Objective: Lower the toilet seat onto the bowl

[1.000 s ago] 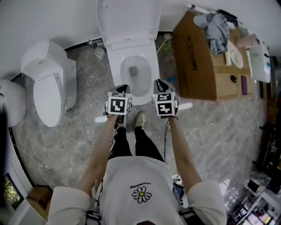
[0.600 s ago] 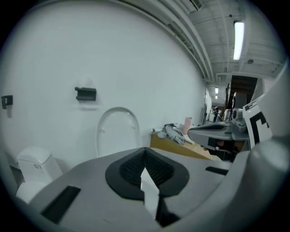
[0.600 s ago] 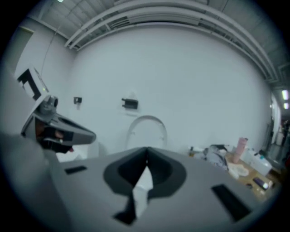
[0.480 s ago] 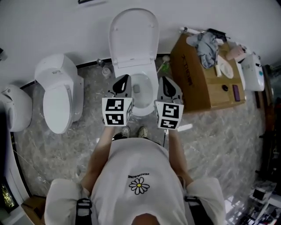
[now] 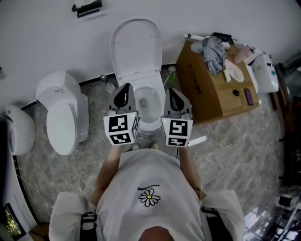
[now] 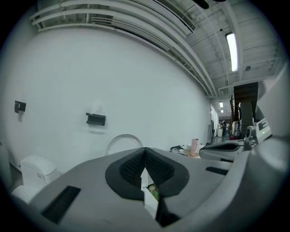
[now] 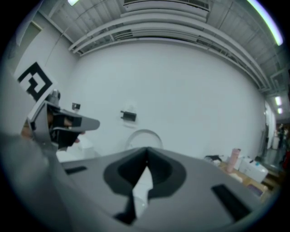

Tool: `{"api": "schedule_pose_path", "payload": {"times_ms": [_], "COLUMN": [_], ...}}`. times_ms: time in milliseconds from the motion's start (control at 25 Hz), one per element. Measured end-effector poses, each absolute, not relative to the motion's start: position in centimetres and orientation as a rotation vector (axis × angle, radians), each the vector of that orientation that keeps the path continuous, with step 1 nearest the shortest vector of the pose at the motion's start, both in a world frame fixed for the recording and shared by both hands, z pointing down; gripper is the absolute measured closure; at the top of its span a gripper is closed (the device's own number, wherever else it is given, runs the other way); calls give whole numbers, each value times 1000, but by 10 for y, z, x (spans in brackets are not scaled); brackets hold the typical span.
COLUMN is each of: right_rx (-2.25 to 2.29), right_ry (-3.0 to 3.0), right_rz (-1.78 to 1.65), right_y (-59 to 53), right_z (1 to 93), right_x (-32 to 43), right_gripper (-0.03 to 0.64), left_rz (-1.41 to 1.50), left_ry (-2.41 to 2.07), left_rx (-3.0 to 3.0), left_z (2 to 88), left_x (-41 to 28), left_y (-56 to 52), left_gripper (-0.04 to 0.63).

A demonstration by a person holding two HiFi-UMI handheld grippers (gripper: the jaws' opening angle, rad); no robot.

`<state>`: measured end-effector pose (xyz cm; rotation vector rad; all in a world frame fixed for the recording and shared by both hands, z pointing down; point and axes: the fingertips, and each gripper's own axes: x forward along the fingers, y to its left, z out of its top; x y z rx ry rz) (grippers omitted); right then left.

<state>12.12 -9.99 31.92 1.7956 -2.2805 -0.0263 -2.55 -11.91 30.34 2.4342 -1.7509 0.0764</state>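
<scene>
A white toilet stands against the wall with its seat and lid (image 5: 137,47) raised upright over the open bowl (image 5: 149,110). Both grippers hover side by side just in front of the bowl, pointing at the wall. My left gripper (image 5: 125,88) is shut and holds nothing; my right gripper (image 5: 170,91) is shut and empty too. In the left gripper view the shut gripper (image 6: 145,152) points at the raised seat (image 6: 121,138), some way ahead. The right gripper view shows the shut gripper (image 7: 146,162) below the same seat (image 7: 144,134).
A second toilet (image 5: 62,113) with its lid down stands to the left, another white fixture (image 5: 18,131) beyond it. To the right is a cardboard box (image 5: 211,92) with a cloth (image 5: 214,47) and small items on top. A black holder (image 5: 87,8) hangs on the wall.
Both grippers have risen and tipped forward, so their jaws now point at the raised seat. The person has moved closer to the bowl.
</scene>
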Motion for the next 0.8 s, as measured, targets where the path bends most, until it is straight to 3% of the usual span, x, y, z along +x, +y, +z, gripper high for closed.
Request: {"api": "schedule_pose_path", "payload": {"times_ms": [800], "right_rx": [1778], "right_ry": [-2272], "right_rz": [-54], "right_y": [-91], "right_z": [321], "right_x": [118], "right_gripper": [588], "left_rz": [-25], "left_ry": [-1771], "left_rx": [2435], "left_z": [294], "left_x": [-38], "left_y": [-115], "left_gripper": [571]}}
